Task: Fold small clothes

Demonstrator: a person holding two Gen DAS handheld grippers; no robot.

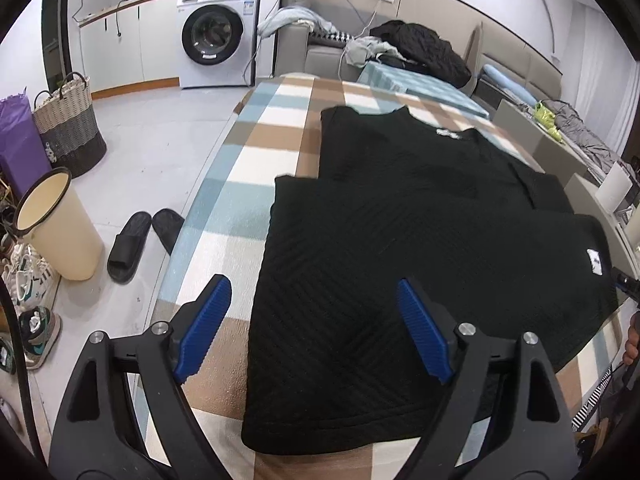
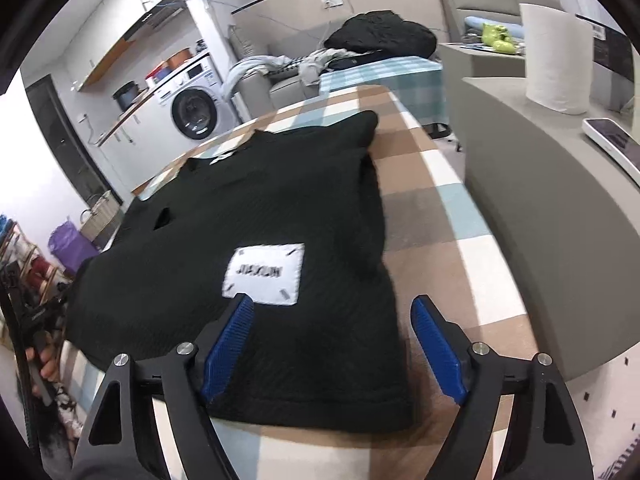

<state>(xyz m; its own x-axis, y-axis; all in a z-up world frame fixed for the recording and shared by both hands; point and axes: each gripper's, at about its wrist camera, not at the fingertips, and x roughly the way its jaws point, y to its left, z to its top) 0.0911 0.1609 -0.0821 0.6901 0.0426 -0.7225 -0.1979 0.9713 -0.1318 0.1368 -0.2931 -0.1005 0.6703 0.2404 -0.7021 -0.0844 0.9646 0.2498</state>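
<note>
A black ribbed garment (image 1: 400,248) lies flat on a checked cloth (image 1: 256,128), its near part folded over the rest. A white label (image 2: 264,274) shows on top in the right wrist view. My left gripper (image 1: 312,292) hovers over the garment's near left corner, its jaws wide apart and its blue pads (image 1: 204,328) clear of the cloth. Over the near right corner of the garment (image 2: 280,208) stands my right gripper (image 2: 332,312), open too, nothing pinched between its blue pads (image 2: 230,344).
Left of the table on the floor stand a cream bin (image 1: 60,224), black slippers (image 1: 128,246) and a woven basket (image 1: 68,128). A washing machine (image 1: 216,32) is at the back. A grey counter (image 2: 540,208) with a paper roll (image 2: 556,56) runs along the right.
</note>
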